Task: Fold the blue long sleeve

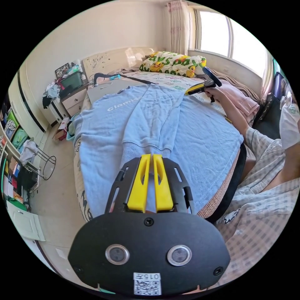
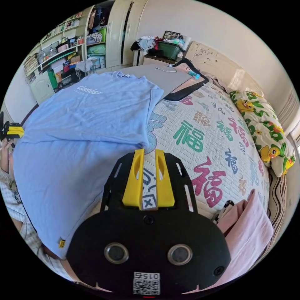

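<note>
Sweatshirt status: blue long sleeve [image 1: 200, 137] lies spread flat on the bed, filling the centre of the left gripper view, white lettering toward upper left, one sleeve [image 1: 150, 118] folded in over the body and running down to my left gripper [image 1: 152, 156] at lower centre. Cuff ribbing sits right at the yellow jaw tips; jaws nearly together with blue fabric between them, so I read it as clamped on the cuff [image 1: 147, 150]. My right gripper [image 1: 191, 90] shows at upper right of that view, in my hand [image 1: 215, 92], at the far edge of the garment; can't tell from there if it holds anything. In the right gripper view the blue long sleeve [image 2: 78, 131] covers the left half of the frame, its edge ending just above the right gripper [image 2: 147, 151] at centre. Those jaws stand apart with patterned bed cover [image 2: 203, 140] visible between them; left jaw tip is at the fabric edge, nothing pinched that I can see. Left gripper [image 2: 11, 131] appears at the far left edge of this view. Around it: duck-print pillow [image 2: 265, 131] at right, pink cloth [image 2: 247, 218] at lower right, grey board [image 2: 162, 78] beyond the shirt at upper centre, shelves and cupboards [image 2: 62, 59] at upper left. My checked sleeve [image 1: 262, 193] fills the lower right of the left gripper view.
</note>
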A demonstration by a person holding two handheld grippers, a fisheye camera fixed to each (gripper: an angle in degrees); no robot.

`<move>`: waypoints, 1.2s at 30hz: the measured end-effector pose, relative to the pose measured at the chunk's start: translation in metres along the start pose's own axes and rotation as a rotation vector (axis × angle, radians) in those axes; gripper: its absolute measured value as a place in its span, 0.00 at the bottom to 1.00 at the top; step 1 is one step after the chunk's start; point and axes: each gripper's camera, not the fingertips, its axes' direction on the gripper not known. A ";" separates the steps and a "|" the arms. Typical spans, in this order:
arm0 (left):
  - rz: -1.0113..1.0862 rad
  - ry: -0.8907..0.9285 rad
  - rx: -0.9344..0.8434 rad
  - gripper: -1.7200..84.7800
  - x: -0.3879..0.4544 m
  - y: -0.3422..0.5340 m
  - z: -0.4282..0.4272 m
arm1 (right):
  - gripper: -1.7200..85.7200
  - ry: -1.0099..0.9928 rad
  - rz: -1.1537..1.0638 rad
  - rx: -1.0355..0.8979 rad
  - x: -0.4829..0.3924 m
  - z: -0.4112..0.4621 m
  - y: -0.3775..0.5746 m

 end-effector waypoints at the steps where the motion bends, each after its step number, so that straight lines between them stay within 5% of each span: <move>1: -0.009 0.019 0.008 0.03 0.000 0.003 -0.002 | 0.09 -0.031 0.031 0.064 0.009 -0.010 0.005; 6: -0.050 0.050 0.181 0.04 0.025 0.023 -0.020 | 0.08 -0.240 -0.011 0.283 0.006 -0.035 0.010; 14: 0.071 -0.055 -0.031 0.09 0.080 0.005 0.058 | 0.01 -0.160 -0.140 0.027 -0.039 0.040 -0.014; 22: 0.008 0.067 0.080 0.08 0.080 0.075 0.049 | 0.02 -0.132 -0.058 -0.031 -0.031 0.062 -0.008; 29: -0.262 -0.272 0.306 0.10 -0.050 0.204 0.049 | 0.09 -0.150 -0.082 0.232 -0.108 0.039 -0.017; 36: -0.406 -0.120 0.189 0.15 -0.143 0.261 0.244 | 0.12 -0.279 -0.423 0.156 -0.285 0.086 -0.120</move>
